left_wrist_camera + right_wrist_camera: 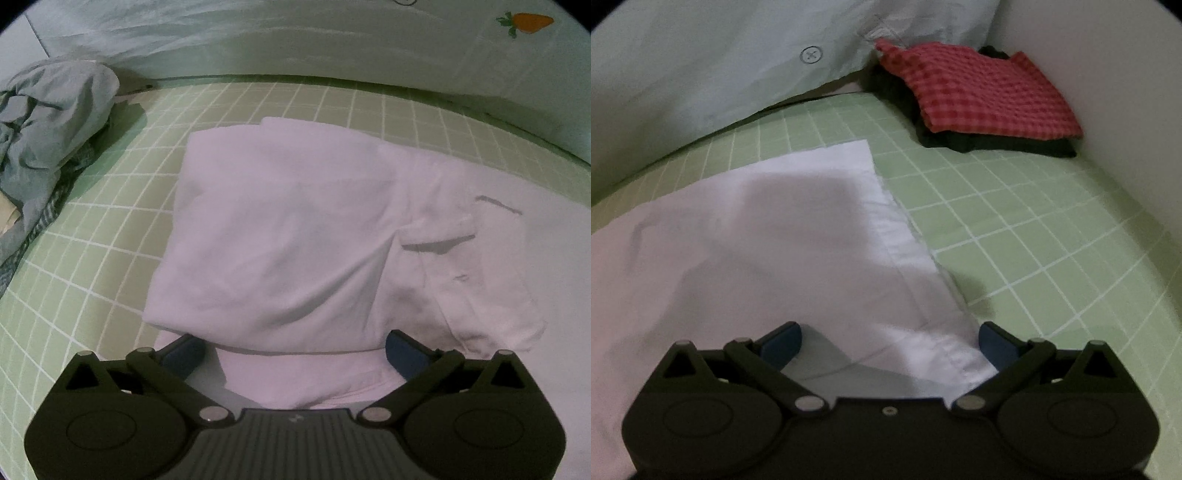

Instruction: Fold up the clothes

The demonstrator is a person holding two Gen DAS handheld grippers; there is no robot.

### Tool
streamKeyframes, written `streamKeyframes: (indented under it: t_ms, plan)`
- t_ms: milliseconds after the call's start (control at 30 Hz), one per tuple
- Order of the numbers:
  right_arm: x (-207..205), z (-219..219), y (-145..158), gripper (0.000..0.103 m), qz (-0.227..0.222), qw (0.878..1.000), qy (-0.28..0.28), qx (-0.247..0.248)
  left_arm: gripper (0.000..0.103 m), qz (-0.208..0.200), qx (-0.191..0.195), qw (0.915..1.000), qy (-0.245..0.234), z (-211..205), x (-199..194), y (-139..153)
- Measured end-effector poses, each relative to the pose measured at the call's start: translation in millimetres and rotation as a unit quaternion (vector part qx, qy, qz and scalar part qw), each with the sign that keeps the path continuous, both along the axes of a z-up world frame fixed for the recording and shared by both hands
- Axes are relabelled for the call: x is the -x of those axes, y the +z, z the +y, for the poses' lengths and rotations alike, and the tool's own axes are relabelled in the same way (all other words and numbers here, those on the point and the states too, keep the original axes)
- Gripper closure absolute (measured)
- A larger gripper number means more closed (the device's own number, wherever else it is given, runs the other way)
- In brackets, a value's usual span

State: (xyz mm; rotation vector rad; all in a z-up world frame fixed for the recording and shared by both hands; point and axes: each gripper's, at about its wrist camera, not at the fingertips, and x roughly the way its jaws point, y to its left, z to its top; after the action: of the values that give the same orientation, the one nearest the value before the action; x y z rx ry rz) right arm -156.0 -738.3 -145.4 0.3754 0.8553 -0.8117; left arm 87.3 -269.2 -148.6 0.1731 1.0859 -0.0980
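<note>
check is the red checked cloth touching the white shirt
Apart. The right wrist view shows bare green mat between the red checked cloth and the white shirt.

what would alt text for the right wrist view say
A white garment lies on a green grid mat, its near edge between the open fingers of the right tool. A folded red checked cloth sits on dark clothing at the back right.

Dim, greenish cast; soft blur throughout; fisheye bending at edges, dark corners; gripper shadow on white shirt (783, 206).
</note>
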Motion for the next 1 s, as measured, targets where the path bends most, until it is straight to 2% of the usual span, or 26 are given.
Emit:
streamKeyframes:
  t_ms: [267, 367, 400, 433, 467, 533, 633, 700, 800, 1000]
  plan:
    - [5.7, -0.7, -5.2, 0.0, -0.021, 1.0, -0.006, 0.001, 0.0, -0.005, -0.004, 1.0, 0.006, -3.0, 1.5, -0.7]
    - [7.3, -1.5, -3.7, 0.004, -0.02, 1.0, -0.004, -0.002, 0.0, -0.009, -0.002, 0.9999, 0.009, -2.4, 3.3, -1.5]
    - [8.4, -0.8, -1.7, 0.009, -0.022, 1.0, -0.002, 0.0, 0.0, -0.011, -0.001, 0.9999, 0.01, -2.1, 4.5, -1.7]
    - [9.5, 0.1, 0.4, 0.021, -0.024, 1.0, 0.0, 0.003, 0.0, -0.013, -0.001, 0.9999, 0.011, -2.0, 5.5, -1.9]
    - [10.6, 0.9, 2.4, 0.029, -0.026, 1.0, 0.002, 0.005, 0.0, -0.015, 0.0, 0.9998, 0.012, -2.0, 6.2, -2.0]
    - [13.3, 2.4, 6.6, 0.066, -0.032, 0.999, 0.006, 0.005, 0.0, -0.017, 0.001, 0.9998, 0.012, -1.8, 6.8, -2.1]
    - [13.3, 4.2, 9.5, 0.081, -0.041, 0.999, 0.012, -0.008, 0.0, -0.016, 0.005, 0.9998, 0.011, -0.2, 6.1, -2.3]
    - [6.9, 12.2, 15.2, 0.088, -0.031, 0.999, 0.016, 0.006, 0.0, -0.016, 0.009, 0.9998, 0.011, 1.4, 5.6, -2.5]
    - [-2.2, 30.9, 26.9, 0.089, -0.028, 0.999, 0.021, 0.029, 0.0, -0.018, 0.016, 0.9996, 0.013, 3.5, 5.9, -2.9]
    - [-25.6, 89.6, 58.2, 0.09, -0.079, 0.995, 0.054, 0.036, 0.0, -0.023, 0.023, 0.9994, 0.012, 4.5, 8.0, -3.7]
